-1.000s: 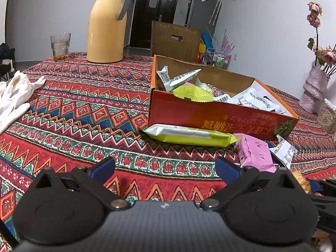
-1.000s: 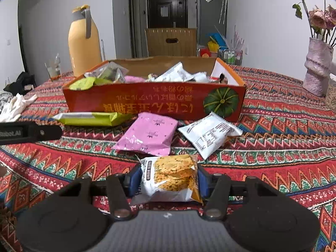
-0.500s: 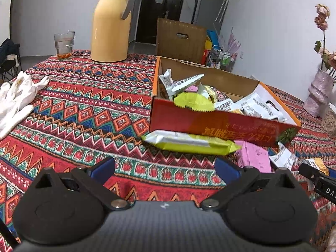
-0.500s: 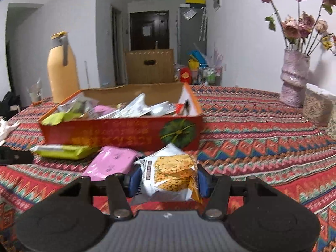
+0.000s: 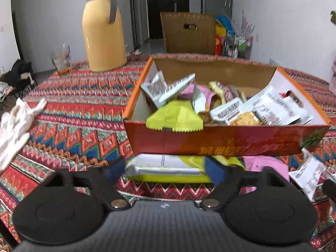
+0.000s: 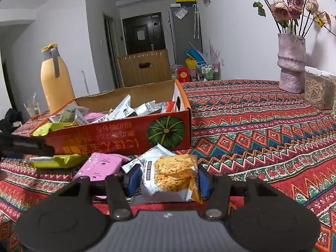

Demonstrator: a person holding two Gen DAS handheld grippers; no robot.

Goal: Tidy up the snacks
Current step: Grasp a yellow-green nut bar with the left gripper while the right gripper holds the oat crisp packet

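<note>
On the desk, under its patterned cloth, one white glove lies at nine o'clock in the left wrist view, with one glass and one yellow thermos jug at eleven o'clock. One orange cardboard box sits at the centre toward two o'clock, holding a heap of snack packets too jumbled to count, a folded lime-green one leaning on its near wall. In front of the box, three packets lie loose on the cloth: one long yellow-green bar packet at six o'clock, one pink packet just beside it at four o'clock, and one white printed packet further right. The left gripper is closing, its two blue pads either side of the yellow-green bar packet; blur hides whether they press on it yet. In the right wrist view the right gripper is clamped on one cracker packet, held above the cloth at six o'clock, in front of the box's pumpkin-printed end. One pink vase of dried roses stands at two o'clock, with one clear container of seeds just beside it.
</note>
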